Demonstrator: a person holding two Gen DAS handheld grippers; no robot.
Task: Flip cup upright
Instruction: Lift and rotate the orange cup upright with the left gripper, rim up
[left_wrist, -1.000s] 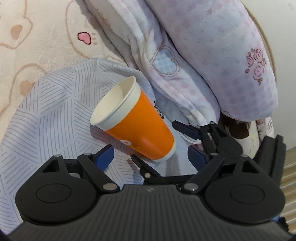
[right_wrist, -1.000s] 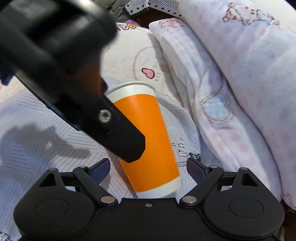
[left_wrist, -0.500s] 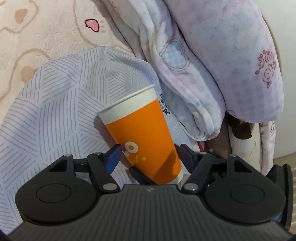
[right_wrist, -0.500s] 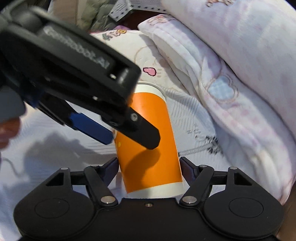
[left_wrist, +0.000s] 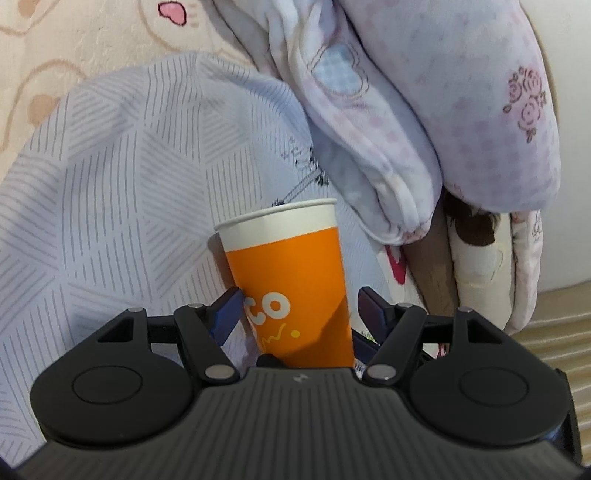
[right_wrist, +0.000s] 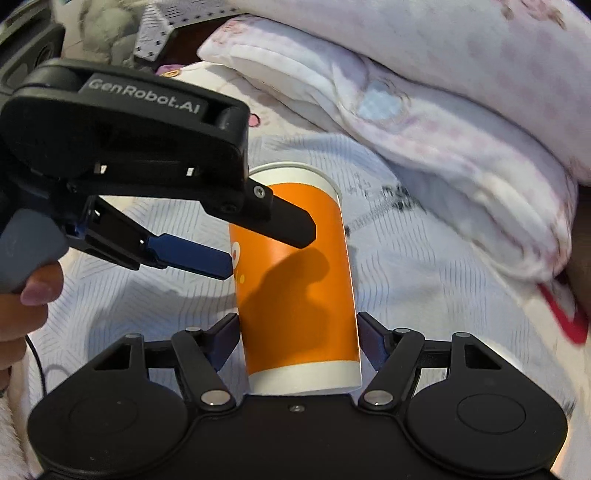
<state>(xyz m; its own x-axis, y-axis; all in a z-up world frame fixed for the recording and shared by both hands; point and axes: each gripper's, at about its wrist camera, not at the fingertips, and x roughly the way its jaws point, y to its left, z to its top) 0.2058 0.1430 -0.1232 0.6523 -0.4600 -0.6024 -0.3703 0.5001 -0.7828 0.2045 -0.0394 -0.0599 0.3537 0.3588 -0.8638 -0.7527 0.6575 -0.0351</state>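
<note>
An orange paper cup (left_wrist: 291, 280) with a white rim and white base sits between the fingers of both grippers, above a striped white cloth (left_wrist: 122, 192). In the right wrist view the cup (right_wrist: 295, 280) has its base toward the camera and its rim away. My right gripper (right_wrist: 297, 334) is shut on the cup near its base. My left gripper (left_wrist: 299, 308) straddles the cup's lower body; its left finger (left_wrist: 227, 310) touches the cup, while a small gap shows at the right finger. The left gripper (right_wrist: 266, 243) also shows in the right wrist view, reaching in from the left.
A folded pink and white quilt (left_wrist: 424, 110) lies piled to the right of and behind the cup. A cream blanket with bear and heart prints (left_wrist: 55, 40) lies at the far left. A hand (right_wrist: 22, 306) holds the left gripper's handle.
The cup went from lying tilted on the cloth to standing along both grippers' fingers. Both grippers closed in around it, the right one closing on its base.
</note>
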